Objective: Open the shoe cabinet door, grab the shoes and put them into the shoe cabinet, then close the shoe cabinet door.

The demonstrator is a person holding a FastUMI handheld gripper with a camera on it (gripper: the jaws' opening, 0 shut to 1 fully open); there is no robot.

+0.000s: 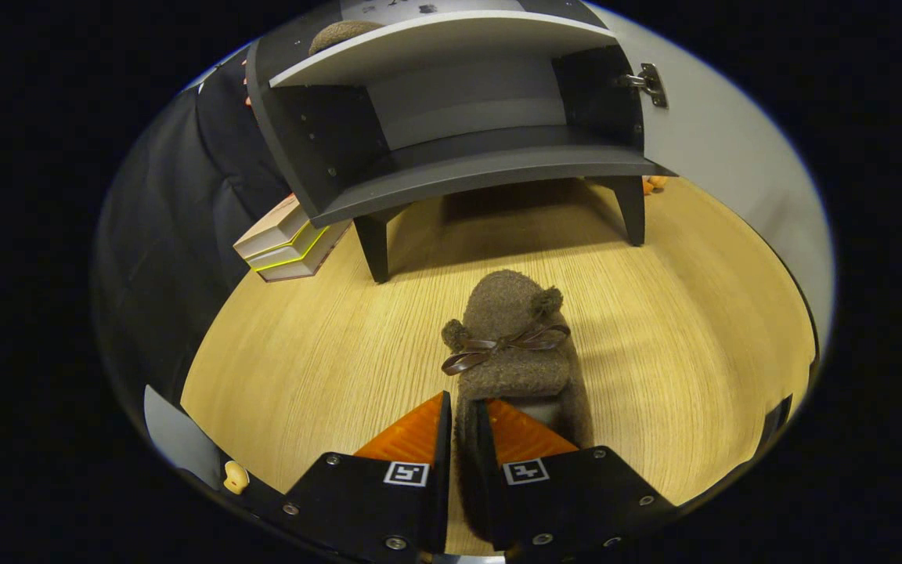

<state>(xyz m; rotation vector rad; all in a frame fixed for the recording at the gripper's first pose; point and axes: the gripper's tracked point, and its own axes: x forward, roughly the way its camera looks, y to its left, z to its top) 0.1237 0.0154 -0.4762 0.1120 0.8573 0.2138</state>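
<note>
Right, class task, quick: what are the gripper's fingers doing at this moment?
Gripper: fingers closed on the side wall of the brown slipper, just ahead of the open shoe cabinet.

The slipper's [515,345] heel wall is hidden between the fingers [463,419], and at 12 o'clock the cabinet [451,117] top cuts off a second brown slipper [341,33].

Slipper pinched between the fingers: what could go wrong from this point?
1. The gripper pinches only the thin side wall of the slipper, so it may sag or slip out when lifted.
2. The cabinet shelf sits raised on legs; a drooping toe could catch the shelf's front edge.
</note>
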